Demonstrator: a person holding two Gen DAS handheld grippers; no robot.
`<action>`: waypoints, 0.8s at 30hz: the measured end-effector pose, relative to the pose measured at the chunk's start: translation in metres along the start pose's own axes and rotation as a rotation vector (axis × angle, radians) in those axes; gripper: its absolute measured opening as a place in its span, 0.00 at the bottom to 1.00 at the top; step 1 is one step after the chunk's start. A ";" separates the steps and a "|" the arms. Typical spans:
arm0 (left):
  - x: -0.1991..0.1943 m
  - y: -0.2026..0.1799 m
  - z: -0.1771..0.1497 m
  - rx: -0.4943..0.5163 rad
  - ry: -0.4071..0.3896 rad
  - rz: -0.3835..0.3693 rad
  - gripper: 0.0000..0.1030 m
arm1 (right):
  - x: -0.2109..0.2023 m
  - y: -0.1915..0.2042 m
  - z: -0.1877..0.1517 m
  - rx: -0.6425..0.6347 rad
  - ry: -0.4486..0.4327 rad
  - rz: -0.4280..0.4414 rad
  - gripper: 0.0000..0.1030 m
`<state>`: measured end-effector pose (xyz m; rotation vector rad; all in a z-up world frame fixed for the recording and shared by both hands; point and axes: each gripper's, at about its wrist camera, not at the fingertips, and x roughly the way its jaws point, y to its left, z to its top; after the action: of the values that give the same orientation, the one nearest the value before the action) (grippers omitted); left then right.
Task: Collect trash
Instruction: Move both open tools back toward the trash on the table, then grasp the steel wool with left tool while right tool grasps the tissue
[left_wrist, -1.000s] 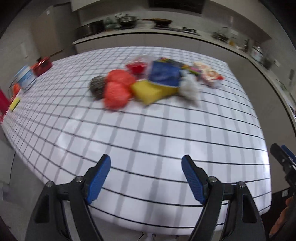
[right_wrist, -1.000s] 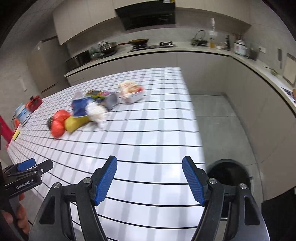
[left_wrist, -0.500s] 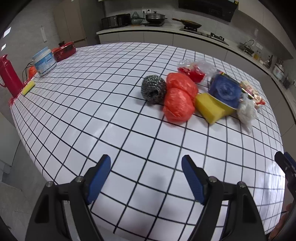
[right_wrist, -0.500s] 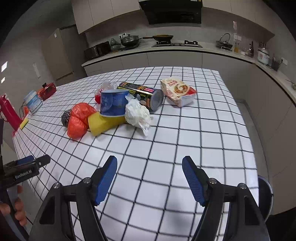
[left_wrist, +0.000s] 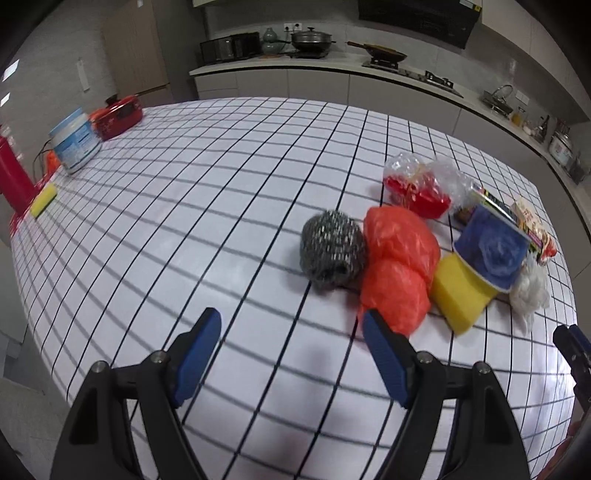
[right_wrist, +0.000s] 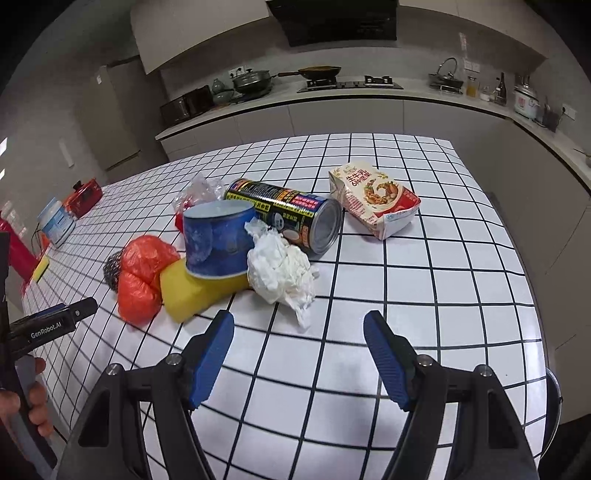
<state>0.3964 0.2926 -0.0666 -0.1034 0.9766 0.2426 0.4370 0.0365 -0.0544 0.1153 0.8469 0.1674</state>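
Nothing looks collected yet: the trash pile (right_wrist: 240, 254) lies untouched toward the bench's (right_wrist: 424, 295) far right corner, and both the left hand-held gripper (left_wrist: 291, 350) and right hand-held gripper (right_wrist: 299, 350) hover wide apart, empty.

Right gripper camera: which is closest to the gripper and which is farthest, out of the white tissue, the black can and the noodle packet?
From the right gripper:
1. Tissue, crumpled just ahead, slightly left.
2. Can, lying on its side behind the tissue.
3. Noodle packet, farthest back, to the right.
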 end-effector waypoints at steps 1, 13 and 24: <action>0.005 0.000 0.006 0.013 0.002 -0.010 0.78 | 0.002 0.001 0.002 0.012 -0.002 -0.010 0.72; 0.048 -0.005 0.043 0.130 0.017 -0.129 0.78 | 0.018 0.014 0.022 0.126 -0.022 -0.130 0.72; 0.052 -0.010 0.053 0.163 0.026 -0.174 0.78 | 0.032 0.015 0.030 0.175 -0.023 -0.132 0.72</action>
<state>0.4696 0.3020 -0.0803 -0.0421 1.0030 0.0012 0.4791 0.0564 -0.0551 0.2243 0.8430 -0.0319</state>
